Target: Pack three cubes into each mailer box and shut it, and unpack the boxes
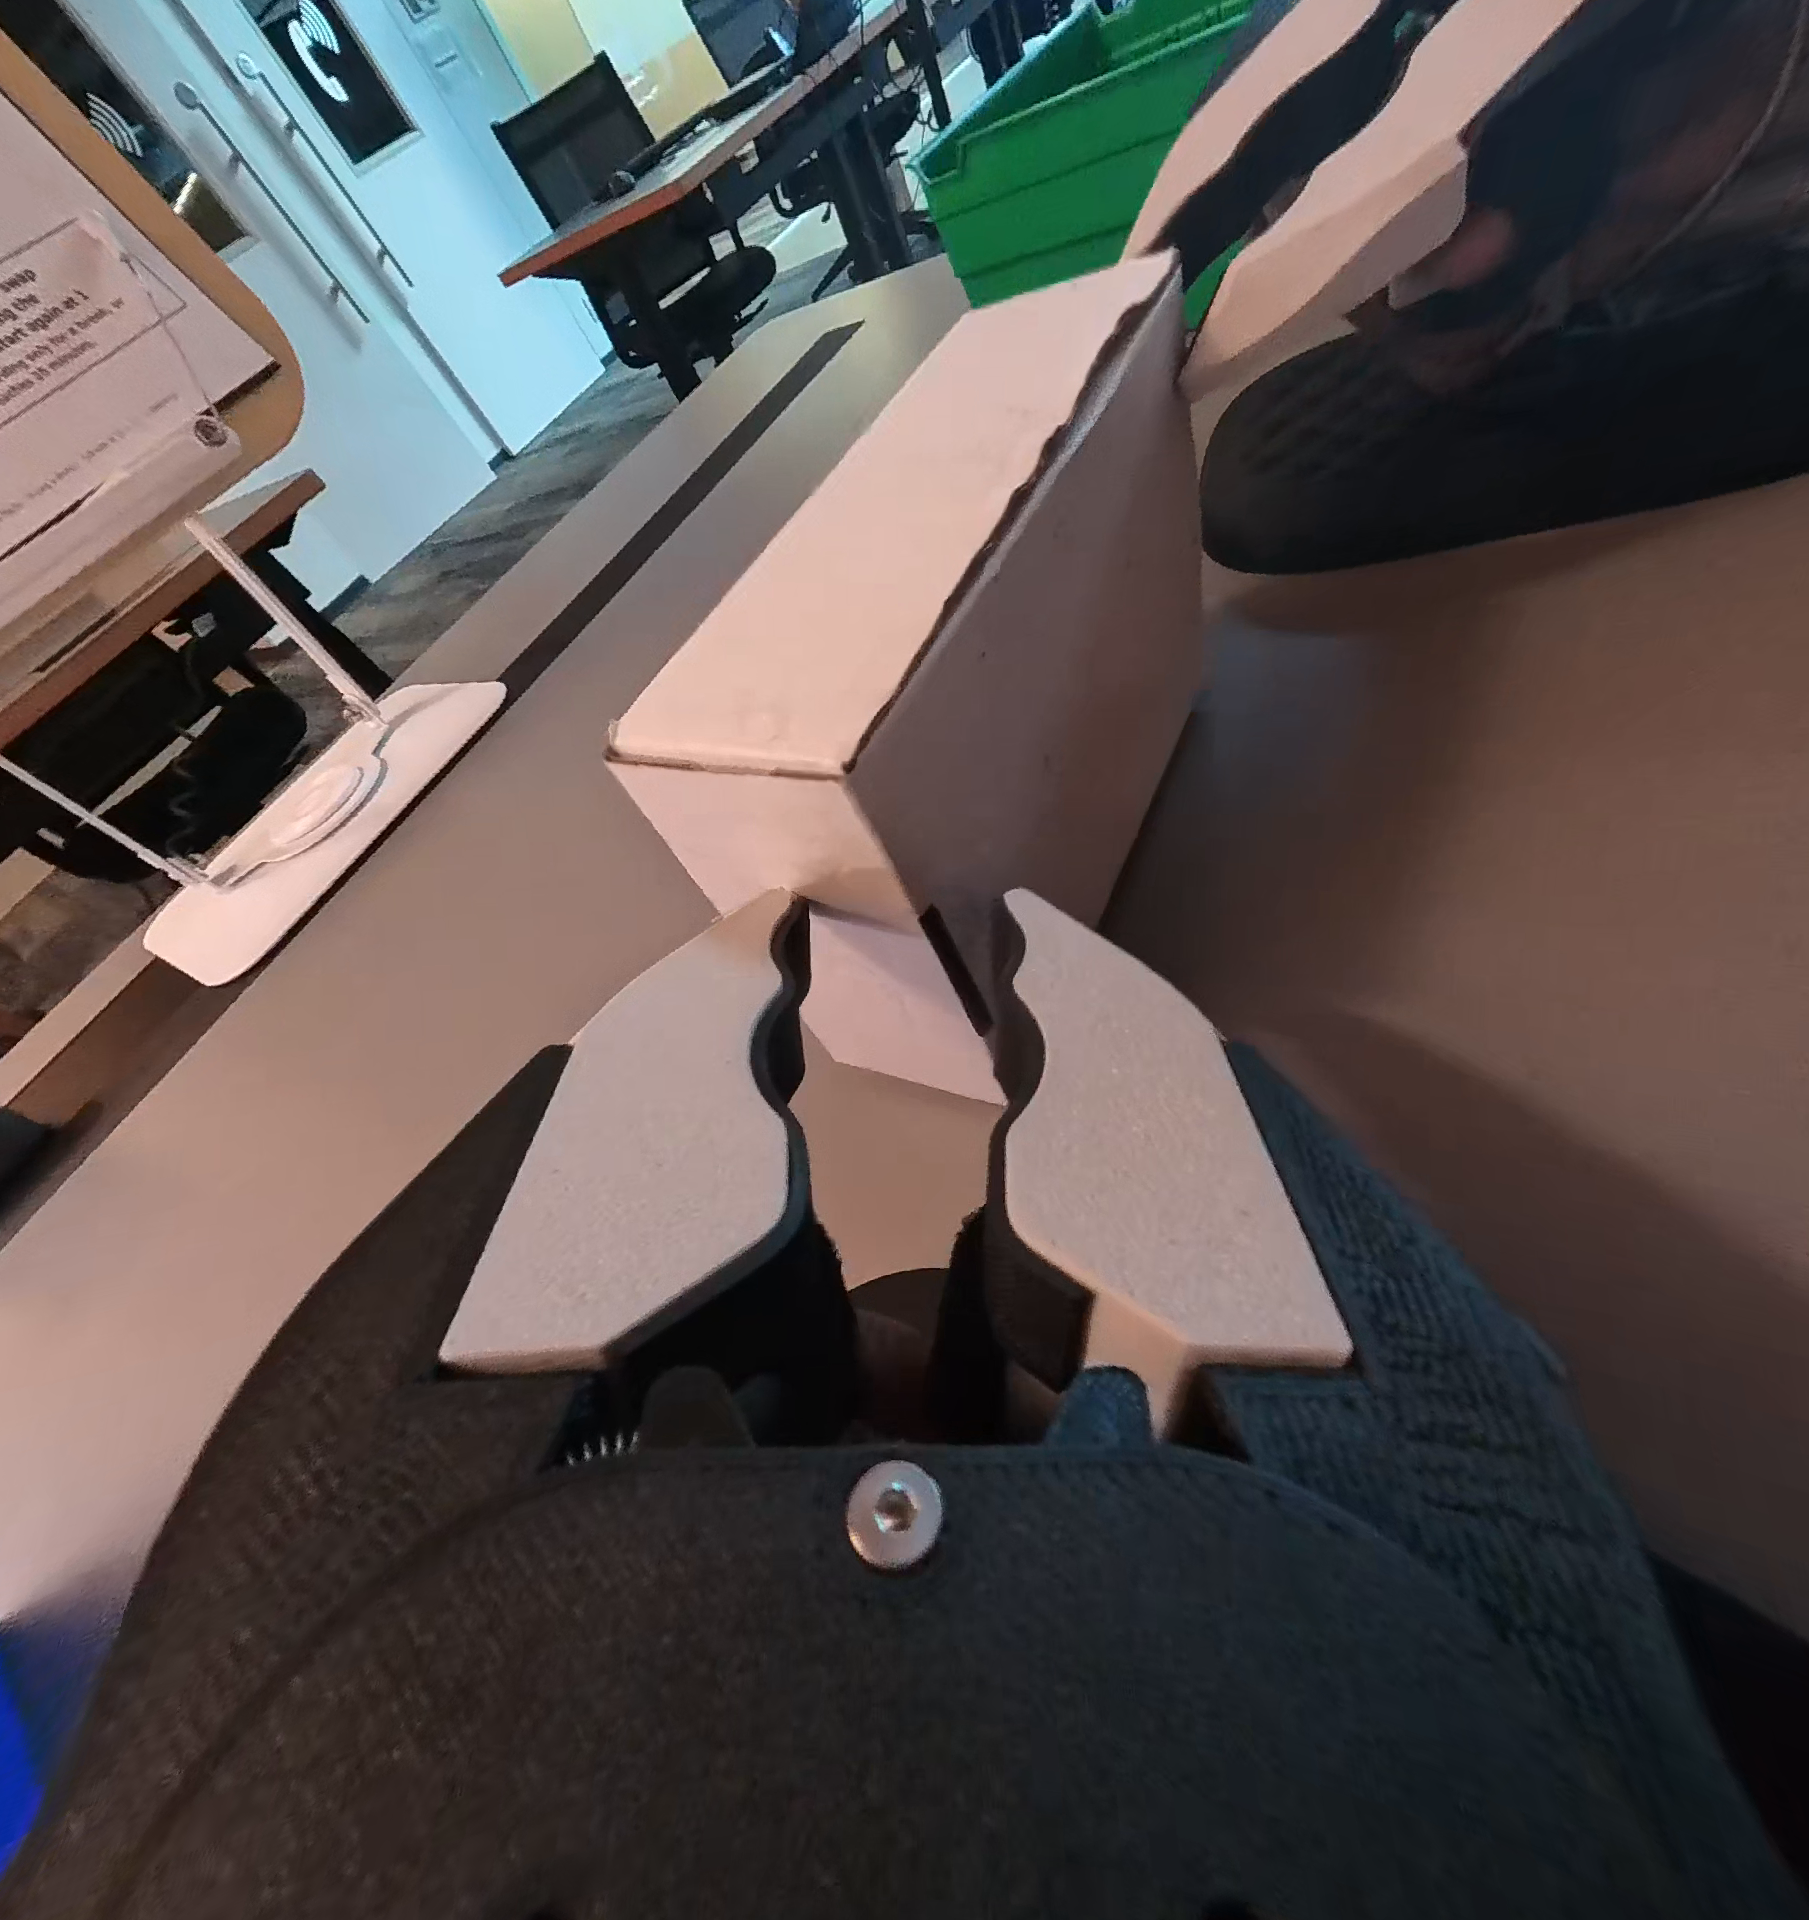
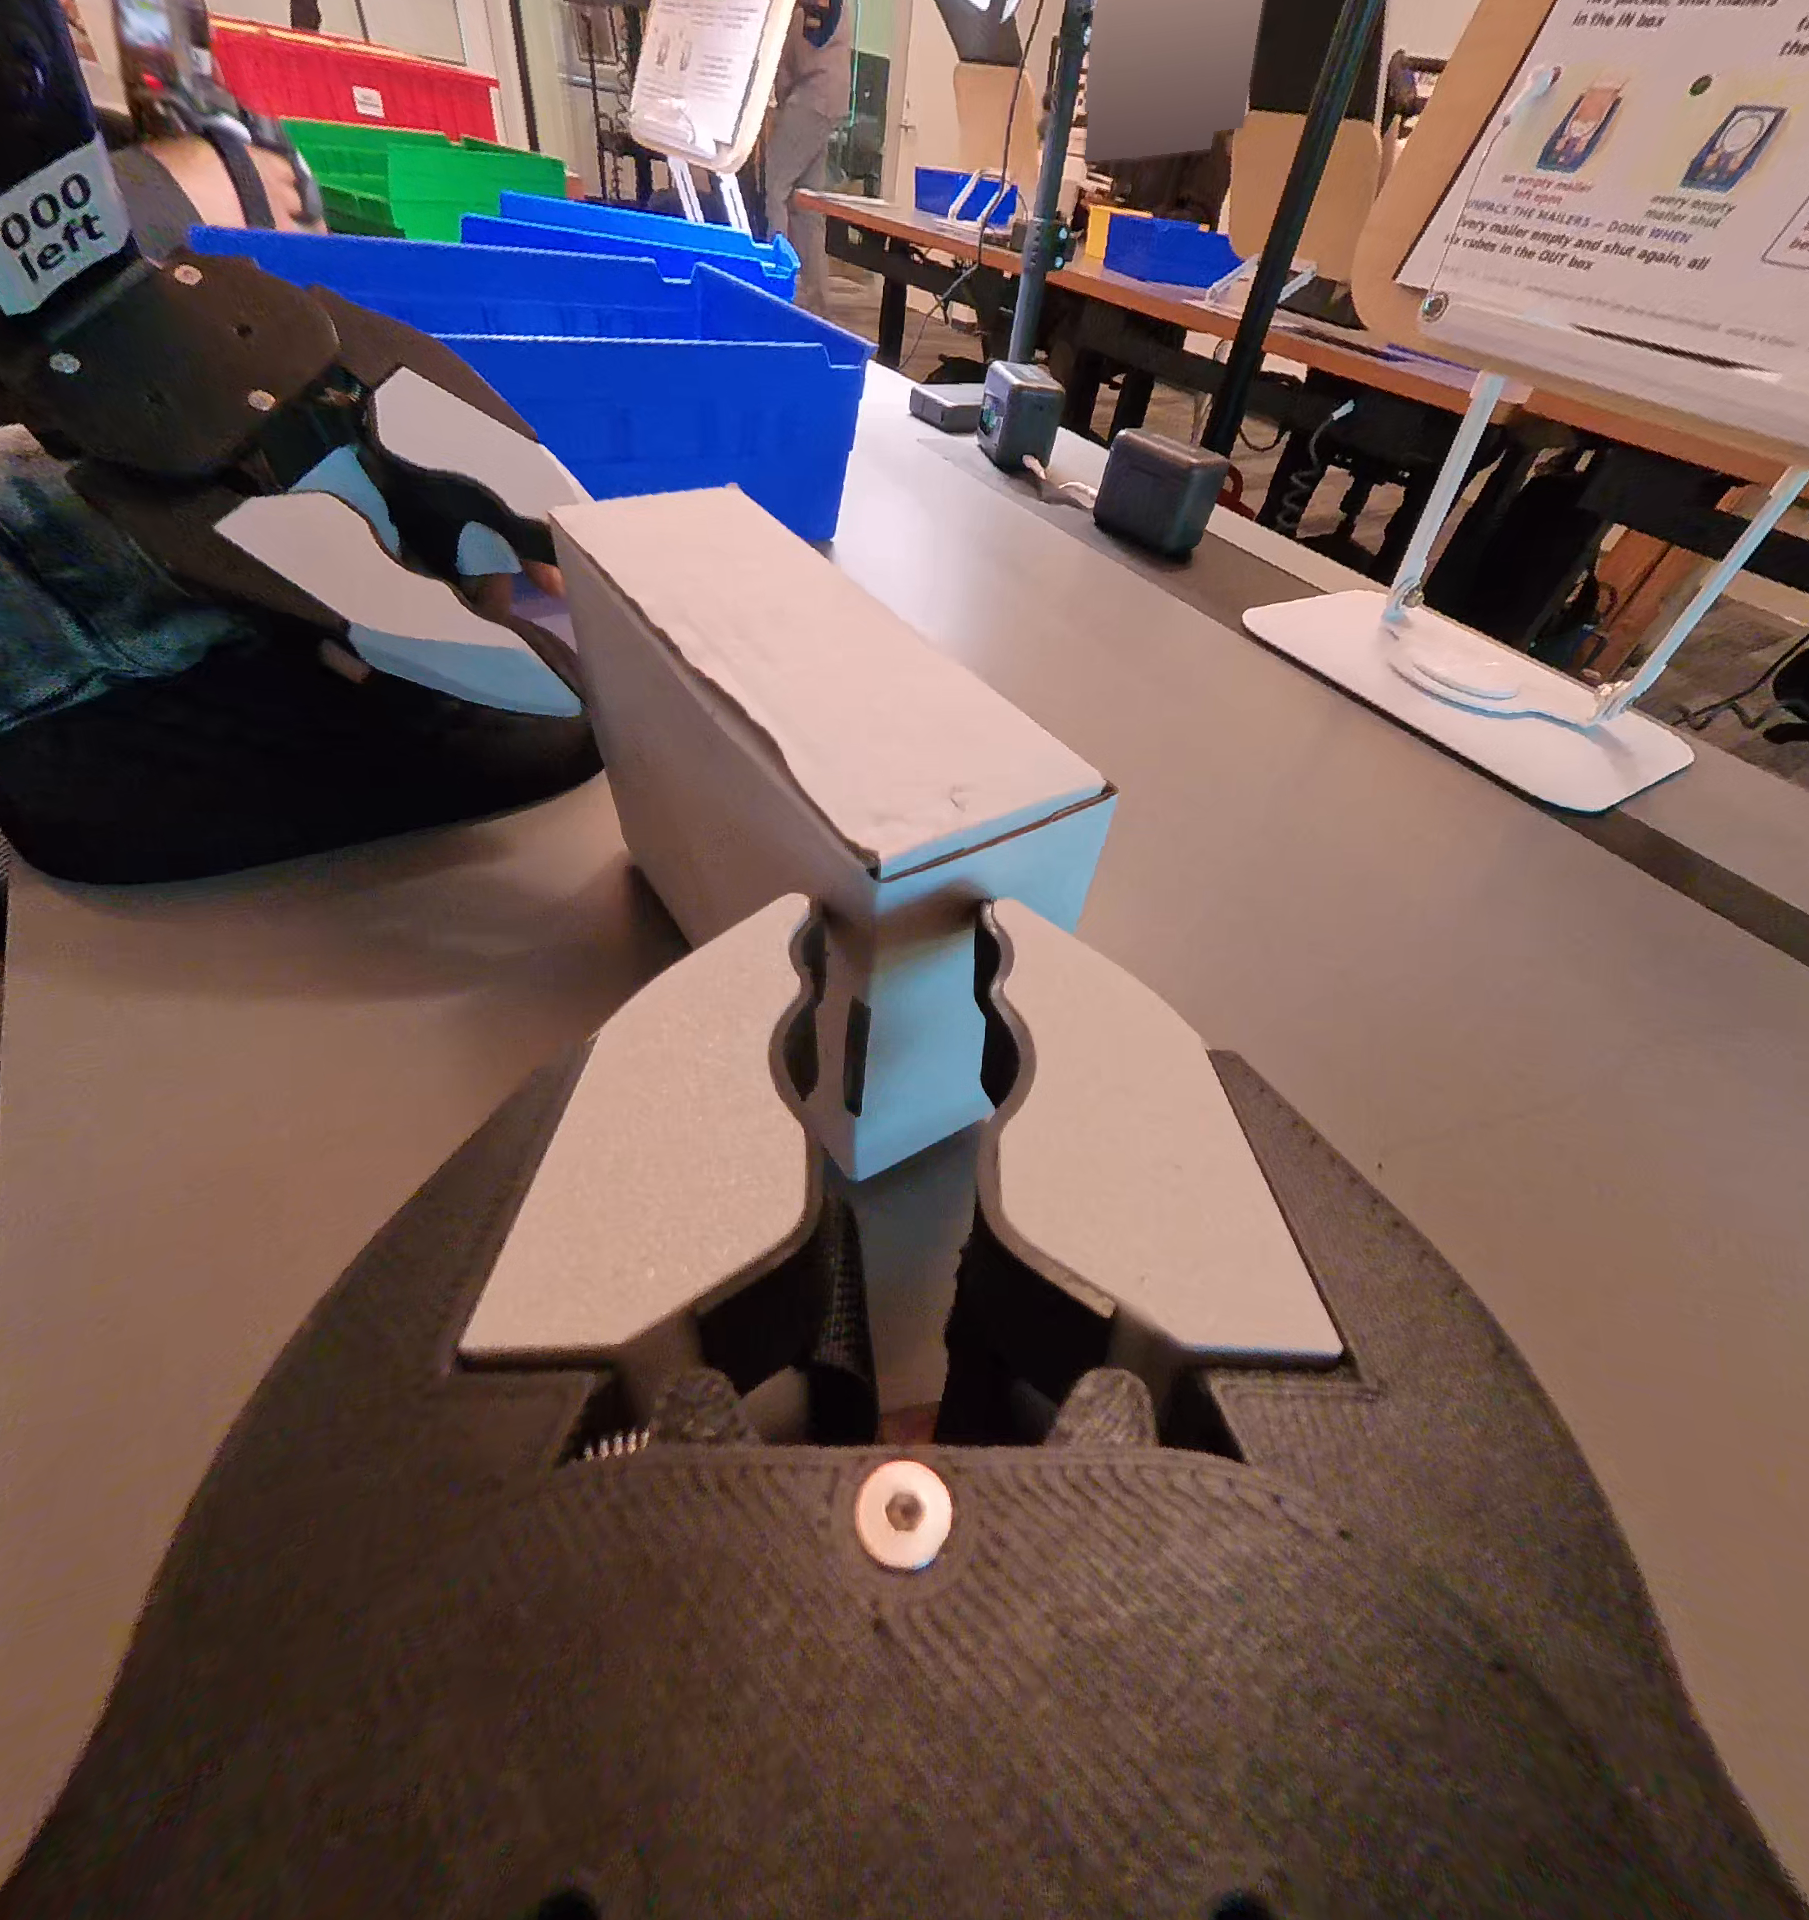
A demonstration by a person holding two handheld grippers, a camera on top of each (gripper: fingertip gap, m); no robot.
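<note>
A shut white mailer box (image 1: pixel 931 623) is held between my two grippers, tilted so one long edge points up. My left gripper (image 1: pixel 900 914) is shut on the box's near end flap. My right gripper (image 2: pixel 895 914) is shut on the opposite end of the same box (image 2: pixel 806 707). Each gripper also shows in the other's view, at the far end of the box: the right one in the left wrist view (image 1: pixel 1295 187), the left one in the right wrist view (image 2: pixel 505 592). No cubes are in view; the box's inside is hidden.
The grey table (image 2: pixel 1399 1039) lies under the box. Blue bins (image 2: pixel 651 416) stand behind it and a green bin (image 1: pixel 1035 177) farther off. A sign on a white stand (image 2: pixel 1471 686) and small dark devices (image 2: pixel 1160 499) sit along the table's far edge. One gripper's finger ends stand about 15 cm off the other's.
</note>
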